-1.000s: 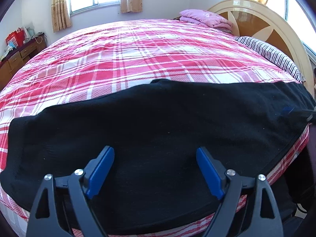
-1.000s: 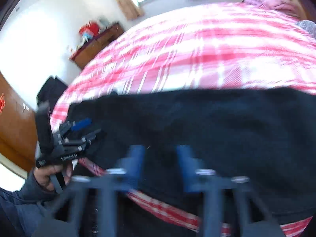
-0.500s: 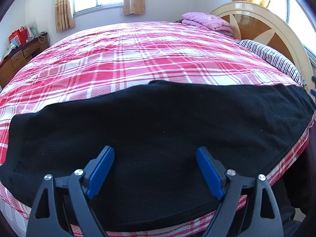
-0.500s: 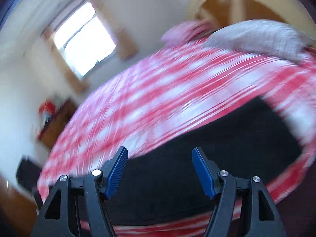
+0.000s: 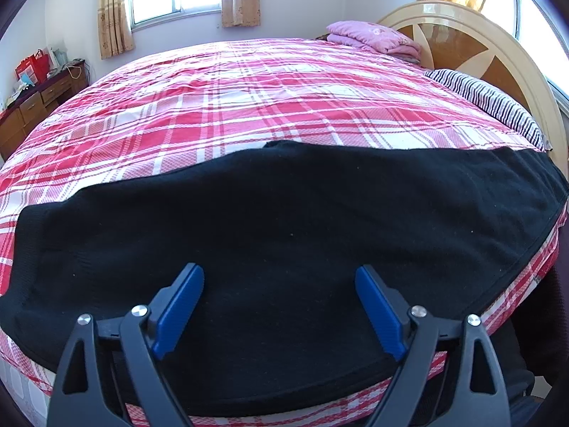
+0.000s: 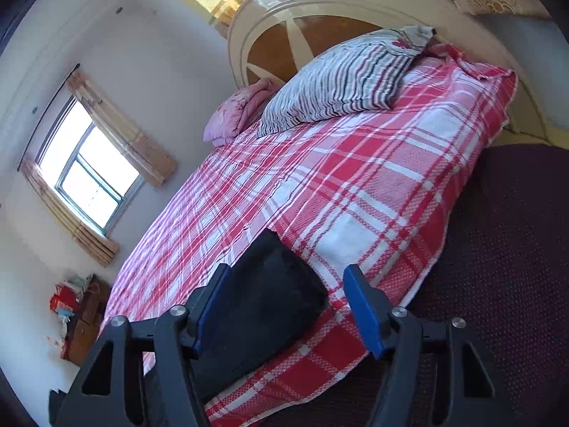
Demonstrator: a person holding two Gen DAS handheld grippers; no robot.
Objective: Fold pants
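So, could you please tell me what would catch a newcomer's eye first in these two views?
Probably the black pants, spread flat across the near edge of the bed's red plaid bedspread. Next, the striped pillow and the folded pink blanket by the arched wooden headboard at the far end. The left tool hangs open over the pants' middle; the right tool is open over one end.

No legible text, labels, brands or numbers anywhere. Red bags [image 5: 32, 66] on the far-left dresser [image 5: 33, 106]: any print too small to read.
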